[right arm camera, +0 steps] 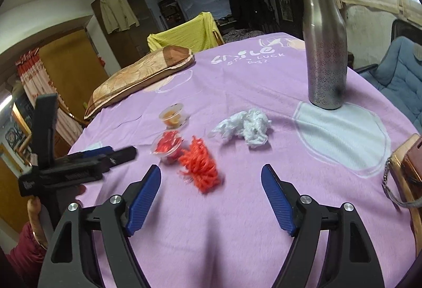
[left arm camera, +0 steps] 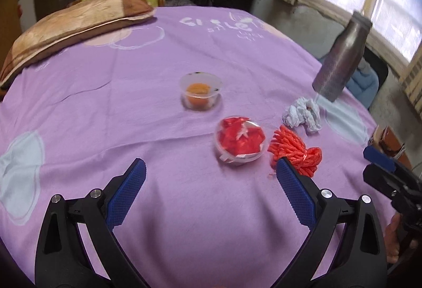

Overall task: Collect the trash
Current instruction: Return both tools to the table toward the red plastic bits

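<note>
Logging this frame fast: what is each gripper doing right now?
Left gripper: open, holding nothing, above the cloth.
Right gripper: open, holding nothing, above the cloth.

Left gripper (left arm camera: 211, 171) at bottom of frame, jaws spread wide, empty, over purple bedsheet (left arm camera: 105, 103). Centre: clear cup (left arm camera: 201, 94) with orange contents. Below it, tub of red wrappers (left arm camera: 240, 139), just beside red cord bundle (left arm camera: 296, 152). Right: crumpled white paper (left arm camera: 302, 115), near metal bottle (left arm camera: 340, 58). Upper left: brown pillow (left arm camera: 71, 24).
</note>
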{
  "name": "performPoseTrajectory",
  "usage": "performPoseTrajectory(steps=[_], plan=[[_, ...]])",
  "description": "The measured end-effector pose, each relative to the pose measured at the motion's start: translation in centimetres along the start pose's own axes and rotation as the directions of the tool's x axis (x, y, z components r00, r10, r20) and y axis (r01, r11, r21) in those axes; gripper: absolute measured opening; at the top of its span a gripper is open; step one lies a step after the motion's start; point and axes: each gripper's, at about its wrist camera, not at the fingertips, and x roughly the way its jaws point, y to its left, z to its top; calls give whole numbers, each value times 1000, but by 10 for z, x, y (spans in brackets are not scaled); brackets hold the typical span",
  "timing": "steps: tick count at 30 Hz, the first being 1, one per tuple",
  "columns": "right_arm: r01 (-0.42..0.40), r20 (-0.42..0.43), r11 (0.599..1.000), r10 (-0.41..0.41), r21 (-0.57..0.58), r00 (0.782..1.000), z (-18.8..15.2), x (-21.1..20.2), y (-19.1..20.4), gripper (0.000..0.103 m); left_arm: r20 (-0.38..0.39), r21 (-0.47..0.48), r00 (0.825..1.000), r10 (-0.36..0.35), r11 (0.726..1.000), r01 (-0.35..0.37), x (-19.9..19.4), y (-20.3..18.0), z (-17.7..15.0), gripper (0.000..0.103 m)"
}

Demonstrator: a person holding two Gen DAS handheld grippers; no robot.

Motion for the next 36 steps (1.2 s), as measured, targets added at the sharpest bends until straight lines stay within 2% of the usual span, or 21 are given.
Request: performPoseTrajectory(steps=[4, 10, 14, 19, 24, 29, 33, 36], plan=[[2, -5, 1000, -2, 18, 1000, 3, 7, -13, 79, -12, 72, 999, 34, 997, -33, 23, -19, 11, 96], [-14, -14, 999, 14, 43, 1000, 4, 19, -26, 80, -44, 31, 999, 11, 999, -9, 53, -16, 24, 96], [-59, -25, 996, 61, 64, 998, 6, 28, -28, 82, -62, 36, 997, 50, 998, -48, 63, -8, 22, 96], [-97, -28, 992, 100, 83, 995, 7, 33, -28, 86, -92, -14, 994, 60, 998, -62, 65, 14, 19, 96], [-129, -37, 981, 135, 148, 990, 6, 38, -39, 87, -82, -54, 984, 160, 985, -164, 51, 41, 15, 96], [-161, -21, 966, 169, 202, 985, 3, 39, -47, 87, -98, -151, 985, 142, 976, -155, 39, 69, 3, 96], [-172, -16, 962, 180, 213, 984, 4, 40, -48, 87, -76, -109, 989, 124, 985, -132, 38, 57, 3, 96], [-176, -9, 959, 183, 220, 983, 4, 40, -49, 87, -90, -50, 985, 150, 987, -155, 46, 46, 2, 97]])
